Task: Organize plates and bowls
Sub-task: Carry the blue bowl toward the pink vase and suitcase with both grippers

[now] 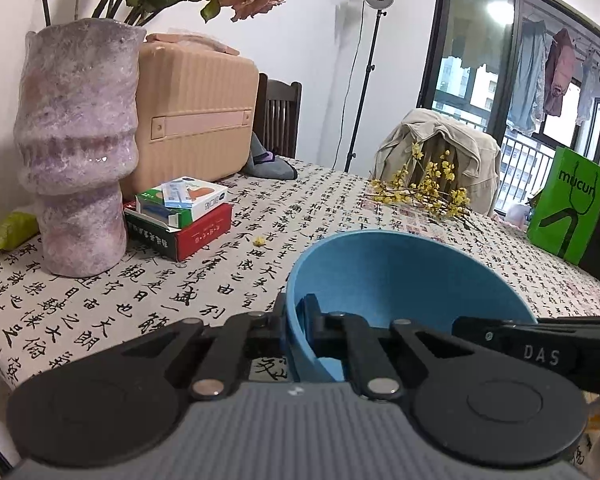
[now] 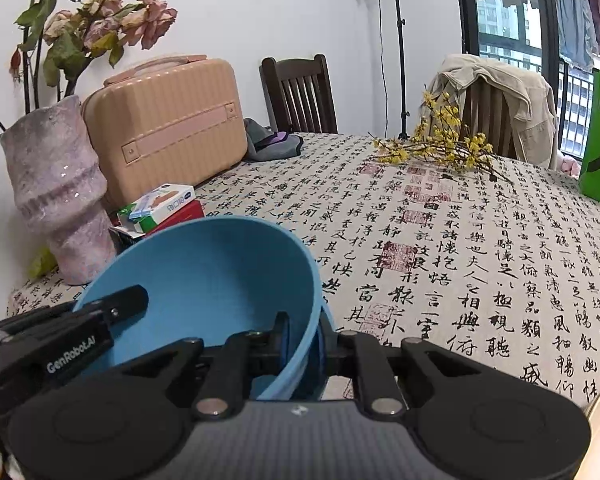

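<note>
here the blue bowl (image 1: 400,280) sits tilted just above the bench (image 1: 228,264), its mouth turned toward the cameras, held at opposite sides of its rim. the left hand-held gripper (image 1: 294,330) is clamped on the rim's left wall, one finger inside and one outside; the right hand-held gripper (image 2: 304,340) is clamped the same way on the right wall. each gripper shows in the other's view, reaching in from the side.

the bowl looks like matte plastic or a similar light material: stiff, thin-walled, probably not heavy and not very fragile. its smooth curved wall could slide in a pinch, so the rim is the sensible place to hold, gripped squarely, and two opposite holds should keep it from swinging.

farther out on the bench stand a mottled pink vase (image 1: 76,152) with dried flowers, a stack of small boxes (image 1: 180,216) and a peach-coloured case (image 1: 196,116); yellow blossom twigs (image 2: 440,148) lie well apart across the calligraphy cloth, a green bag (image 1: 568,204) at the far edge.
</note>
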Motion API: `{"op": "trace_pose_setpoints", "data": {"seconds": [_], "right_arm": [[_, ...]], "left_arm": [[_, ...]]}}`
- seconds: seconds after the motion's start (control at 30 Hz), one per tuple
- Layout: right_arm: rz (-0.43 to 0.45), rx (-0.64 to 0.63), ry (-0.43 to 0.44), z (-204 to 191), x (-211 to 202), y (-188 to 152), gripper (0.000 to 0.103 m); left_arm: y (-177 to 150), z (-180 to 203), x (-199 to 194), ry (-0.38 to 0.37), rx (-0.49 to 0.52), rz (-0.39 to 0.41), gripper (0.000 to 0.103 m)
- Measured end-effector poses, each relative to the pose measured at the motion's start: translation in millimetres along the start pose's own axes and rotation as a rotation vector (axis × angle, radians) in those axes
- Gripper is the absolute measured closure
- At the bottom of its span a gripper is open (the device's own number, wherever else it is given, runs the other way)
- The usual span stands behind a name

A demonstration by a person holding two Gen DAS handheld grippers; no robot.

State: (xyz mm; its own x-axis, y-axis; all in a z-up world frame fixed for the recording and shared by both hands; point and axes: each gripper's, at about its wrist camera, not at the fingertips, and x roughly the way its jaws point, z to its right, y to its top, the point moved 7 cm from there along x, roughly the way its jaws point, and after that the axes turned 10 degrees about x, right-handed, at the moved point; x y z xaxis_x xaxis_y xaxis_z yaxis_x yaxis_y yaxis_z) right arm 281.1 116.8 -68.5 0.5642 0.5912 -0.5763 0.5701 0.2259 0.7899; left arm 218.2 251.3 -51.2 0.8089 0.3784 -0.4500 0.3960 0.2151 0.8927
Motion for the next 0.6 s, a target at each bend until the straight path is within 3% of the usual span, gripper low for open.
{"op": "trace_pose_setpoints", "data": {"seconds": [0.6], "right_arm": [[0.028, 0.02, 0.029, 1.9, -6.3, 6.8, 0.089]], "left_arm": [[0.5, -0.2, 3.0, -0.007, 0.001, 0.001, 0.094]]}}
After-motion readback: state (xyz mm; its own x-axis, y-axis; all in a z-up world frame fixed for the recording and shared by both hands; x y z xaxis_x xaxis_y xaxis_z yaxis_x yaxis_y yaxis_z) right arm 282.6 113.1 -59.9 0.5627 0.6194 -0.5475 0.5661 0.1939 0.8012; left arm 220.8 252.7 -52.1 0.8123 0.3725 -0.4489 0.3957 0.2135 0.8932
